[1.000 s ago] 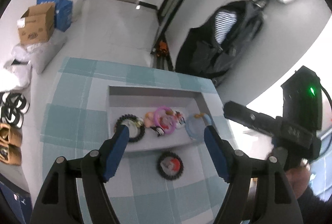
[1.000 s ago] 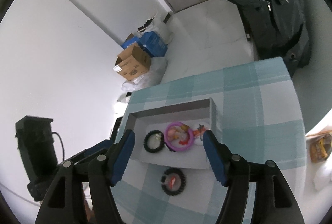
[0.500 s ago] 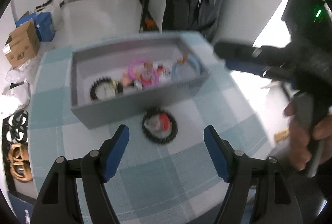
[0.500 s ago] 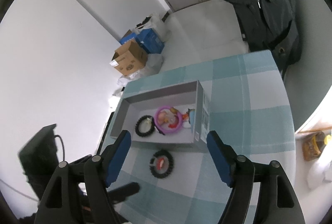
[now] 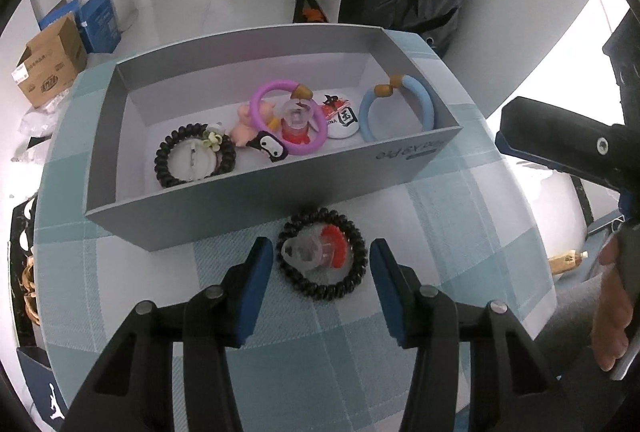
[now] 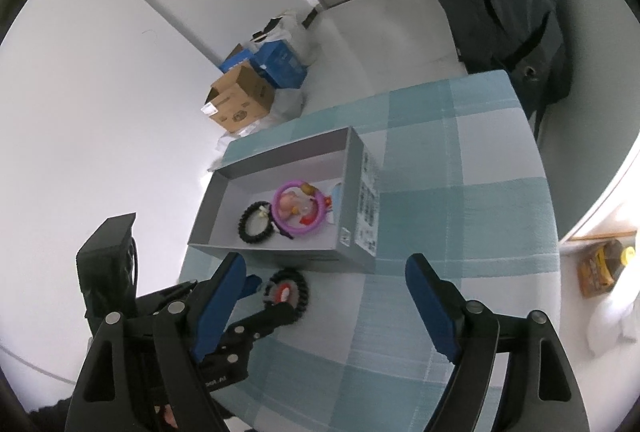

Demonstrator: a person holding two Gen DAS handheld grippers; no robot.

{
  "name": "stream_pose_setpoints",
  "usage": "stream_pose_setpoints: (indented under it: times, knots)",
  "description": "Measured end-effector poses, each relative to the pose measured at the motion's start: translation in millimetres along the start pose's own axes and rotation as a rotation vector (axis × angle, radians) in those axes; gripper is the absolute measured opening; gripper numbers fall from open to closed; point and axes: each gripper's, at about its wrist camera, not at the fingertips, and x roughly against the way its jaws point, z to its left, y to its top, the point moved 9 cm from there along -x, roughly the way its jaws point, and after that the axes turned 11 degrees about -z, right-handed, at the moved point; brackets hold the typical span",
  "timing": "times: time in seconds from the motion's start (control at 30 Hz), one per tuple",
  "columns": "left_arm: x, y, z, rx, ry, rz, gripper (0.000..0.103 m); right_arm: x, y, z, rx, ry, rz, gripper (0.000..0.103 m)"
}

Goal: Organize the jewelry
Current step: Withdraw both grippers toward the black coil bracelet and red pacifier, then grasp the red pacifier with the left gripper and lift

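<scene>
Two left gripper [image 5: 322, 260] fingers flank the black bracelet [image 5: 323, 258], closing, untouched.

Black left tool [image 5: 322, 262] with blue pads, silver screws.

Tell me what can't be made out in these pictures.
- Blue ring: right wrist view, mostly behind the grey box wall.
- Box wall print: left wrist view, upside down, too small.
- Beaded bracelet: right wrist view, partly behind the left gripper.
</scene>
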Motion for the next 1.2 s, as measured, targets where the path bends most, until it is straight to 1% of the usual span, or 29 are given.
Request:
stream_pose_setpoints:
  times: [0.1, 0.17, 0.33, 0.43, 0.47, 0.67, 0.77, 0.9, 1.13, 1.17, 1.2]
  knots:
    - [-4, -2, -2, -0.001, 0.029, 0.007, 0.044, 2, 0, -2, -0.005, 0.001, 0.004, 0.082]
    - [-8, 0, 0, 0.005, 0.024, 0.01, 0.043, 3, -1, -1, 0.0, 0.005, 0.008, 0.082]
    - [-7, 2, -2, -0.013, 0.041, 0.006, 0.04, 4, -2, -1, 0.011, 0.005, 0.01, 0.082]
    - [-6, 3, -2, 0.001, 0.035, 0.002, 0.032, 5, -2, -2, 0.008, 0.0, 0.01, 0.082]
    - [-5, 3, -1, 0.002, 0.033, 0.001, 0.023, 5, -2, -2, 0.006, 0.0, 0.011, 0.082]
    - [-3, 1, -1, 0.008, 0.017, 0.0, 0.023, 3, -4, 0, 0.01, -0.004, 0.016, 0.082]
    - [2, 3, -3, 0.012, -0.007, -0.009, 0.023, 1, -5, 2, 0.015, -0.005, 0.023, 0.082]
    - [11, 5, -5, 0.036, -0.059, -0.022, 0.021, -5, -10, 4, 0.017, -0.011, 0.041, 0.082]
    - [18, -1, 3, 0.138, -0.159, 0.001, 0.021, -20, -27, 2, 0.027, -0.038, 0.101, 0.082]
    - [18, -2, 2, 0.15, -0.186, 0.012, 0.021, -22, -29, 2, 0.027, -0.038, 0.111, 0.082]
    - [18, -5, -1, 0.168, -0.234, 0.034, 0.021, -24, -31, 3, 0.029, -0.038, 0.121, 0.082]
